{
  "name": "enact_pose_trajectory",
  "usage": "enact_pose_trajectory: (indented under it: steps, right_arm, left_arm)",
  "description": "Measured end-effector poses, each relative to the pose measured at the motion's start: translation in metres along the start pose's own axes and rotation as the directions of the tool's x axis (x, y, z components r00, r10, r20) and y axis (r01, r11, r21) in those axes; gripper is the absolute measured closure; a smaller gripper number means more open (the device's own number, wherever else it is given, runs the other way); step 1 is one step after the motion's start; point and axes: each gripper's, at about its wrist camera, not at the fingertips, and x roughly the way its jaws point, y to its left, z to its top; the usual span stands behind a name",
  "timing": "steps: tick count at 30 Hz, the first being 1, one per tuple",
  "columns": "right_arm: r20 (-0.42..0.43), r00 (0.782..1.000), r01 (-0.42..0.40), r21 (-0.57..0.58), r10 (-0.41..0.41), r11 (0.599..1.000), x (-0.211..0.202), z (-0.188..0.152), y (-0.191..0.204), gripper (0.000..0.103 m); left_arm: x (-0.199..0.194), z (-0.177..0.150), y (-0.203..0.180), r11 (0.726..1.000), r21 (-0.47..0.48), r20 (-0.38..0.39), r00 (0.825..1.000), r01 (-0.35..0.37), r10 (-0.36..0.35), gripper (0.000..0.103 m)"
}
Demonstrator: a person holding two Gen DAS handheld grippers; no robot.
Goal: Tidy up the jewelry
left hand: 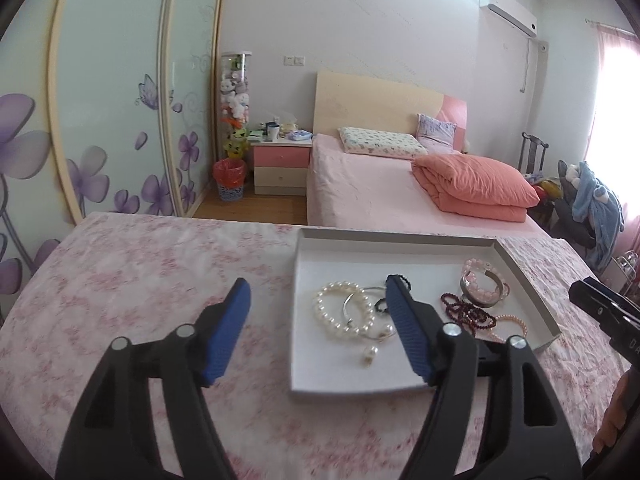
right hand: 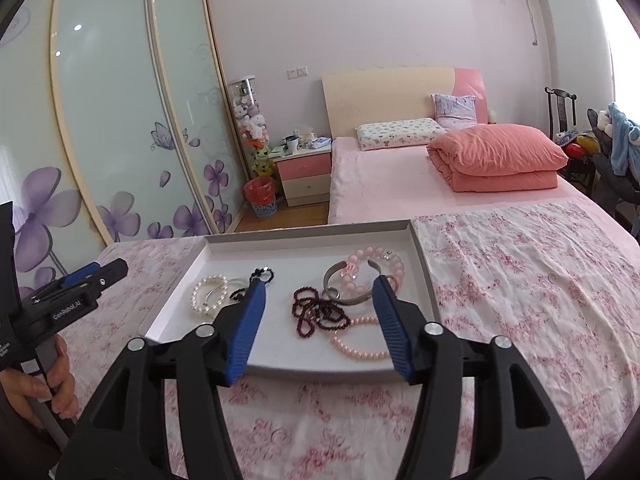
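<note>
The tray (right hand: 420, 264), a shallow white box lid with grey walls, lies on a pink flowered cloth (right hand: 520, 280) near the cloth's far edge, its long axis running across the view from the right wrist and its near wall facing the grippers. Inside, toward the tray's left side, a white pearl bracelet (right hand: 202, 294) lies flat with a thin silver bangle (left hand: 354, 300) crossing it and a loose pearl drop (left hand: 369, 354) close to the near wall. A black bead string (right hand: 264, 273) sits by the middle, partly hidden behind a blue finger in both views. A dark red bead strand (right hand: 314, 312) is heaped in loops at the centre. Toward the far right corner a pink bead bracelet (right hand: 372, 258) lies touching a wide silver cuff (right hand: 352, 300) whose opening faces the far wall. A pale pink pearl strand (right hand: 360, 350) curves along the near wall, part of it behind a finger. The left gripper (left hand: 318, 306) hovers over the tray's left edge, jaws spread with nothing between them. The right gripper (right hand: 318, 294) hangs over the near wall, jaws also spread and empty. A hand (right hand: 44, 384) grips the left handle at the frame edge, mostly cut off.
</note>
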Motion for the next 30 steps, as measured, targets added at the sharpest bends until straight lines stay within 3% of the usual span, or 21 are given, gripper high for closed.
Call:
enact_pose_trajectory:
  steps: [7,11,23,30]
  right_arm:
    - [-0.003,1.000,0.000,-0.016,0.000,1.000,-0.029,-0.017,0.014,0.018]
    - [0.009,1.000,-0.003,-0.018,0.003,1.000,-0.044,-0.026,0.019,0.004]
    - [0.029,0.999,0.036,-0.019,-0.035,0.999,-0.071,-0.049,0.028,0.002]
    - [0.056,0.997,0.054,-0.037,-0.052,0.998,-0.079,-0.059,0.031,0.002]
  left_arm:
    - [-0.052,-0.019,0.014,1.000,-0.017,0.025,1.000,-0.005,0.005,0.005]
    - [-0.071,-0.032,0.010,1.000,0.008,0.032,0.999,0.006,-0.006,0.004]
    - [-0.118,-0.062,-0.015,0.997,0.083,0.127,0.992,0.001,-0.011,0.004]
    - [-0.123,-0.073,-0.029,0.993,0.121,0.141,0.990,-0.002,-0.015,0.004]
